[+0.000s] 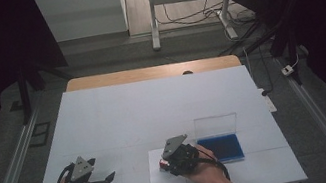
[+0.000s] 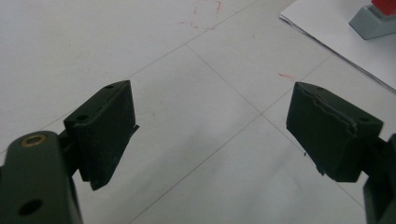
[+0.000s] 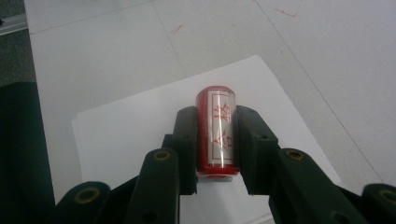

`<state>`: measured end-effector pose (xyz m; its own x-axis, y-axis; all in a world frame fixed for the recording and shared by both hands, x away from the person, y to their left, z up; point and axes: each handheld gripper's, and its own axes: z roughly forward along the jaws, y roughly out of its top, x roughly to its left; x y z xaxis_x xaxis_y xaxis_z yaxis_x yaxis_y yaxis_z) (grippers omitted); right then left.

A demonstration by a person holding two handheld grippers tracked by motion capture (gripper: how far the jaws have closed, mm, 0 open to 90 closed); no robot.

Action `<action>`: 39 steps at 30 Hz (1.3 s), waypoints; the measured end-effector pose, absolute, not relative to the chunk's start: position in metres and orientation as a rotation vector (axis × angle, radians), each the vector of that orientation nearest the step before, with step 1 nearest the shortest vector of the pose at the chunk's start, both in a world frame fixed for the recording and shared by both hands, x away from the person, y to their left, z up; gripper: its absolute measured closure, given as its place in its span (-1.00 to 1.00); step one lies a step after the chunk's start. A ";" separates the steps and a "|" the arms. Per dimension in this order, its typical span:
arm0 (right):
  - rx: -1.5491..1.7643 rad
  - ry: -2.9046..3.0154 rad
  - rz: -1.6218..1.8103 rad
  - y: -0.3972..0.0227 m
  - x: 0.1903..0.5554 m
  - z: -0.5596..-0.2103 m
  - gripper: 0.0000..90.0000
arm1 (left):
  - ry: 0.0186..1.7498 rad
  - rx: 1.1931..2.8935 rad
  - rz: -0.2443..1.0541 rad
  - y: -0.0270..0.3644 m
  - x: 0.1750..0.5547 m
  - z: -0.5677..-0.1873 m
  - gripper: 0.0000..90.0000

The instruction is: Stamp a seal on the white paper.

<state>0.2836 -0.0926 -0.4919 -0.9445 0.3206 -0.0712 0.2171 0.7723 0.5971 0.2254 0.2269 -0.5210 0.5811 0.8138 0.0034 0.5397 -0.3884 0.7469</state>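
stamp clamped by right gripper | high view: blue tray beside

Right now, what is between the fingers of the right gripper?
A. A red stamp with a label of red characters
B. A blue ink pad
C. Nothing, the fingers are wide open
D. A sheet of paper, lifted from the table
A: in the right gripper view, the right gripper has its fingers pressed on both sides of the red stamp, above the white paper.
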 end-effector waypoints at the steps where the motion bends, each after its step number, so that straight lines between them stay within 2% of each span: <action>1: 0.430 2.797 0.912 -0.092 0.284 -0.492 0.56 | 1.072 2.090 0.485 0.227 0.225 -0.521 -0.65; 39: 0.473 2.838 0.789 -0.083 0.285 -0.493 0.58 | 1.076 2.098 0.482 0.225 0.225 -0.520 -0.65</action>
